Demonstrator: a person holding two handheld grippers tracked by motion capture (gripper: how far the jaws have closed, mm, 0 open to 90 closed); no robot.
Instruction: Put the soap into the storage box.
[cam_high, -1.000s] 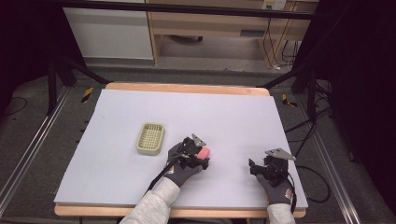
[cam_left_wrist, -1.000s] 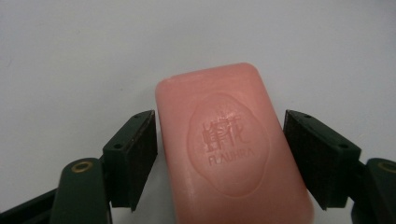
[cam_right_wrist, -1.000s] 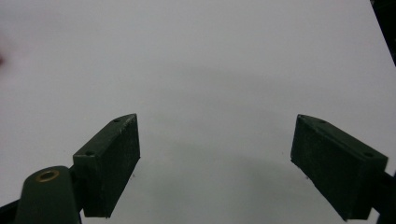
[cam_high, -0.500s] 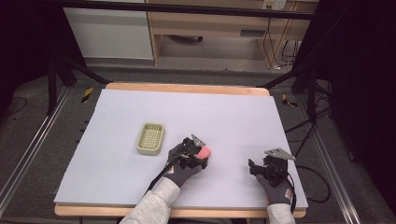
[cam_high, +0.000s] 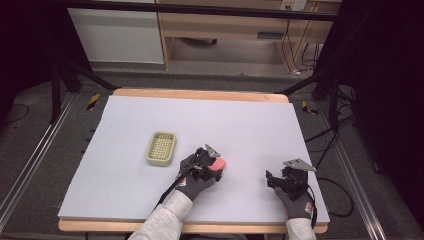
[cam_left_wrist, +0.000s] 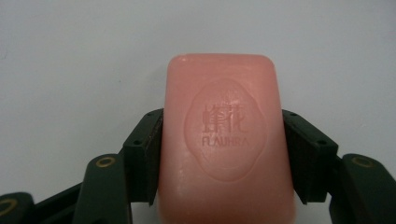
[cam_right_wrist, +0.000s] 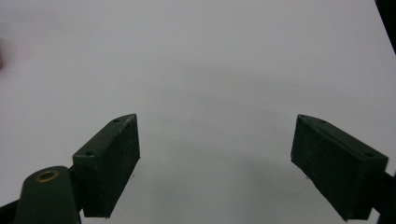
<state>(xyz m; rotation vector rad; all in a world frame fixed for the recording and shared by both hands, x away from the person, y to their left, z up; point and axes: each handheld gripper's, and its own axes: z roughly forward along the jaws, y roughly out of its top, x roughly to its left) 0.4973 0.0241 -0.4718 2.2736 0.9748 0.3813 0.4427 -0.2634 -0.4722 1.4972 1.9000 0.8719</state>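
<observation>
Wooden shelving (cam_high: 240, 30) beyond grey floor (cam_high: 200, 77)

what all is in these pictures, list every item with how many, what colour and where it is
soap bar: one, pink, stamped with a logo, clamped between the left gripper's jaws, right of the dish
soap dish: one, pale yellow-green, slatted, on the table left of centre, nothing in it
table: one, pale lavender top with a wooden edge
cabinet: one, white, on the floor behind the table
left gripper: one, black, in a gloved hand near the table's front, shut on the soap bar
right gripper: one, black, in a gloved hand at the front right, jaws wide apart over bare table
</observation>
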